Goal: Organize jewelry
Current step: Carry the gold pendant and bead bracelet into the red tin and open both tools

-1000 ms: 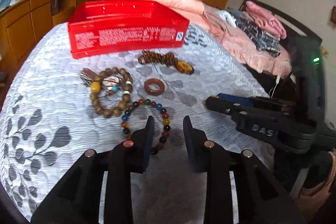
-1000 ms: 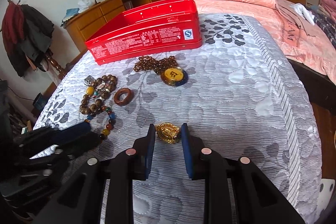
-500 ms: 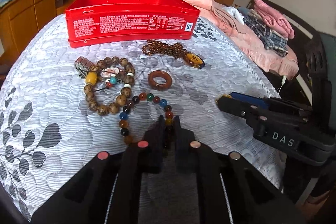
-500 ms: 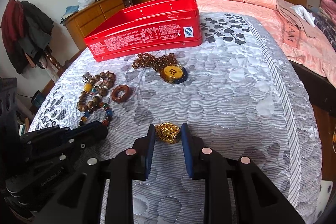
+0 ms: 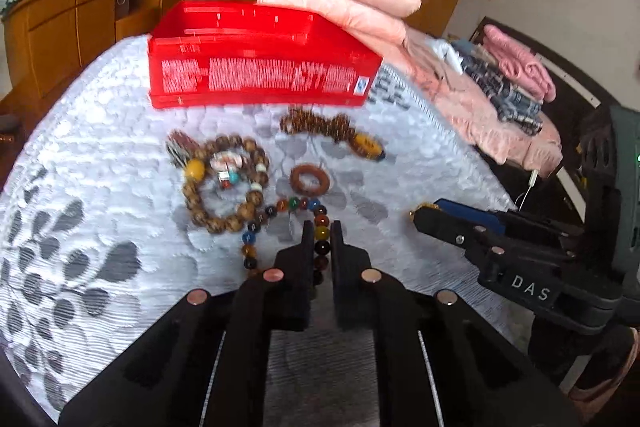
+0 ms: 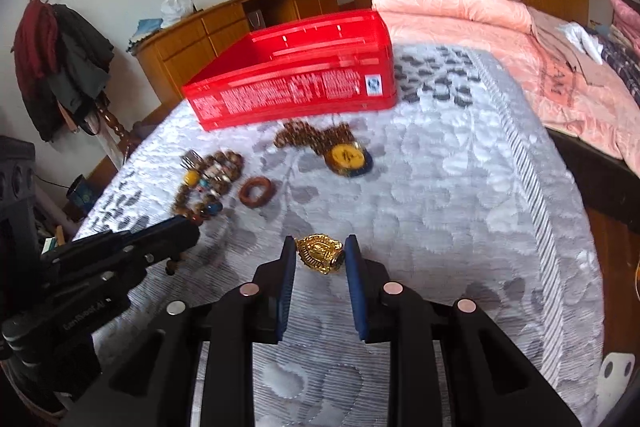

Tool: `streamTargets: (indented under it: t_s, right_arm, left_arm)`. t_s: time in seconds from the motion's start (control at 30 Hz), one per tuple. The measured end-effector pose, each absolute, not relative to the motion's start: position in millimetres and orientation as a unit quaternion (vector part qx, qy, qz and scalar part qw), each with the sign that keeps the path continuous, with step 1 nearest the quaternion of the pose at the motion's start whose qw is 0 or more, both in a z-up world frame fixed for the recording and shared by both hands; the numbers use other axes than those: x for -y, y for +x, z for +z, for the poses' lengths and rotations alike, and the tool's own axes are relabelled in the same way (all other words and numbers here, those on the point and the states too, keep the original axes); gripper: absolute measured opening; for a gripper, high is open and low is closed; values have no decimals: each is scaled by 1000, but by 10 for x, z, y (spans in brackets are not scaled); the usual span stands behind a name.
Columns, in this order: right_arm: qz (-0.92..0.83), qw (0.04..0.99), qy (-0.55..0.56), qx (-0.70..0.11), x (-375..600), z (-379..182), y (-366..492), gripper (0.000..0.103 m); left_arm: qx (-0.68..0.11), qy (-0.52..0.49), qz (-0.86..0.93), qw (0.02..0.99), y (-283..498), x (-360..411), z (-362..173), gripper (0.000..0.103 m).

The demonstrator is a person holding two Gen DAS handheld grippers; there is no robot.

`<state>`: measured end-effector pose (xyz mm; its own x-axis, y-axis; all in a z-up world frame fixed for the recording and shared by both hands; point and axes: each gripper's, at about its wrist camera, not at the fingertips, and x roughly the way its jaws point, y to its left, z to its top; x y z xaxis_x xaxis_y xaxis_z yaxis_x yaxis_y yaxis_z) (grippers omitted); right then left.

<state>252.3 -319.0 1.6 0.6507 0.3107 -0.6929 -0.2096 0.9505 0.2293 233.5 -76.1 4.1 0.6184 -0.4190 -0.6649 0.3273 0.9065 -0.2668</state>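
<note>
Red tin box [image 5: 260, 75] sits open near the bed's [image 6: 460, 195] far edge, looks empty afaict. Multicolour bead bracelet [image 5: 280, 211] is mid-bed: light, floppy, slick beads, so pinching one strand is prob best. Left gripper [image 5: 321, 231] has its fingers squeezed onto it already. Gold ring [image 6: 320, 253] near the front edge is small, stiff, slippery; right gripper [image 6: 320, 255] fingers pinch its sides.

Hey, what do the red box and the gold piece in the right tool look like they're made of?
Red box: probably painted tin, though glossy plastic is possible; its walls are shiny with printed white text. Gold piece: apparently polished or gold-plated metal, bright yellow with reflective ornate relief, sitting between the right tool's fingers.
</note>
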Motion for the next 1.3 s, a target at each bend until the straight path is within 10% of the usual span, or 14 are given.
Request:
streamTargets:
  t_s: [1.3]
  right_arm:
    - [172,930,3,-325,2959,955,3981,24]
  left_arm:
    - [-269,-44,-202,941,3661,600,1246,7]
